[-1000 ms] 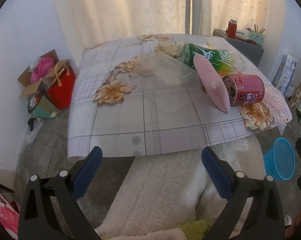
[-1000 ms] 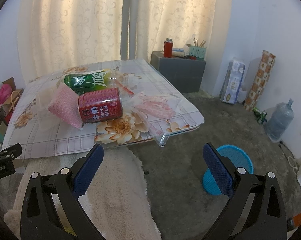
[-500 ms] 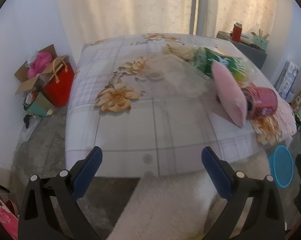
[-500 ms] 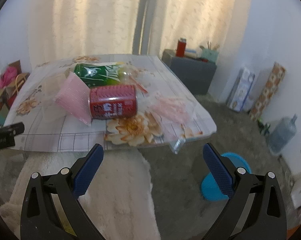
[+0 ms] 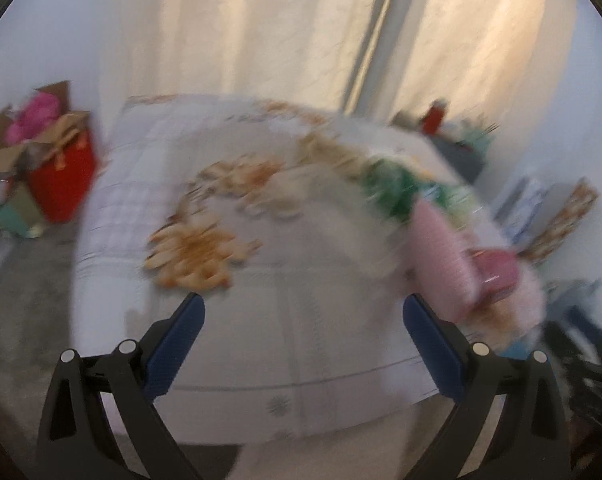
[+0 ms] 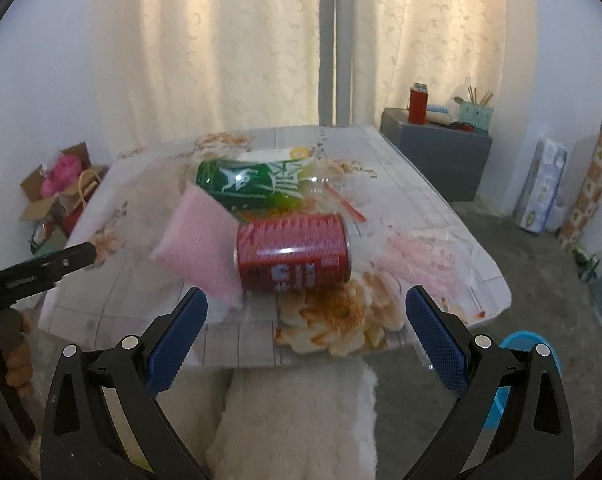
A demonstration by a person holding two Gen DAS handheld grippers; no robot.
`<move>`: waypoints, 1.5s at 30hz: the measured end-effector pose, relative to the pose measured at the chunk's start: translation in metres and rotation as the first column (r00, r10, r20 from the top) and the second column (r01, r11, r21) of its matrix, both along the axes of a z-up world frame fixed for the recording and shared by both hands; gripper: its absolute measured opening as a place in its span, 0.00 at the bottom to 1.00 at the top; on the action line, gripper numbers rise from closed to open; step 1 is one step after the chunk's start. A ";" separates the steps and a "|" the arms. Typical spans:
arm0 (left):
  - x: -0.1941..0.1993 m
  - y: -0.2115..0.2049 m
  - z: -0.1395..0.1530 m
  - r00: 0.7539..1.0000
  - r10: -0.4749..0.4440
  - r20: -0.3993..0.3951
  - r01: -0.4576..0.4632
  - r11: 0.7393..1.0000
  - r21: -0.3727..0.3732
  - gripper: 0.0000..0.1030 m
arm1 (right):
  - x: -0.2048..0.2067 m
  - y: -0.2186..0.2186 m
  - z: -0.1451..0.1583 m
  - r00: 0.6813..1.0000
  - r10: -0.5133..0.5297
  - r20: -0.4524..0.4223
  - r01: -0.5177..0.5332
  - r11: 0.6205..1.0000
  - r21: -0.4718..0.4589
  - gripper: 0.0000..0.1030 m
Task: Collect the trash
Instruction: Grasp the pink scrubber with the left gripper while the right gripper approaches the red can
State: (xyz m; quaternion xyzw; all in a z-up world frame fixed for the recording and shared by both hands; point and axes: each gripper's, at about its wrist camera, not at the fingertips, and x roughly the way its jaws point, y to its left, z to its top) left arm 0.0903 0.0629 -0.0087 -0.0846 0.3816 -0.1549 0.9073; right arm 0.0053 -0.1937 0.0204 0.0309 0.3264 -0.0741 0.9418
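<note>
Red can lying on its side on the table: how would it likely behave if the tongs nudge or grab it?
The red can lies on its side, so a nudge would probably roll it. Its smooth, glossy wall may slip. The pink pouch touching one end might check it.

Far right, a red flask [image 6: 417, 104] stands on a grey cabinet [image 6: 441, 156]; cardboard box [image 6: 51, 200] far left.

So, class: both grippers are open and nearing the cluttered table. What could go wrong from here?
1. The red cylindrical drink can lies on its side near the floral-clothed table's edge; a nudge from the right gripper may roll it off.
2. The pink foam sleeve leans against the can and could get pinched along with it.
3. The left gripper view is motion-blurred, so its aim looks uncertain.
</note>
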 end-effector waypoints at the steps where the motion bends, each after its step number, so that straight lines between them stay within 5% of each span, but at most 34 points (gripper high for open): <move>1: 0.002 -0.003 0.004 0.999 -0.032 0.003 0.032 0.999 -0.032 0.95 | 0.003 -0.004 0.001 1.000 -0.005 -0.003 0.005 1.000 0.015 0.92; 6: 0.012 -0.024 0.016 0.985 -0.167 0.029 0.170 0.978 -0.124 0.95 | 0.017 -0.025 0.004 1.000 -0.022 -0.021 0.025 0.992 0.121 0.92; 13: 0.024 -0.064 0.020 0.964 -0.265 0.018 0.265 0.957 -0.119 0.94 | 0.021 -0.050 -0.004 1.000 -0.020 -0.024 0.026 0.963 0.267 0.92; 17: 0.037 -0.079 0.011 0.955 -0.295 -0.028 0.292 0.952 -0.096 0.85 | 0.021 -0.060 -0.008 1.000 -0.005 -0.016 0.010 0.935 0.356 0.92; 34: 0.053 -0.108 -0.021 0.933 -0.252 -0.256 0.244 0.968 -0.064 0.49 | 0.027 -0.074 -0.017 1.000 0.026 -0.012 -0.017 0.881 0.473 0.92; 38: 0.054 -0.107 -0.022 0.936 -0.228 -0.268 0.217 0.974 -0.071 0.36 | 0.023 -0.077 -0.018 1.000 0.028 -0.011 -0.019 0.864 0.502 0.91; 45: 0.050 -0.099 -0.022 0.947 -0.188 -0.259 0.169 0.981 -0.096 0.32 | 0.029 -0.075 -0.022 0.998 0.057 -0.030 -0.028 0.804 0.594 0.90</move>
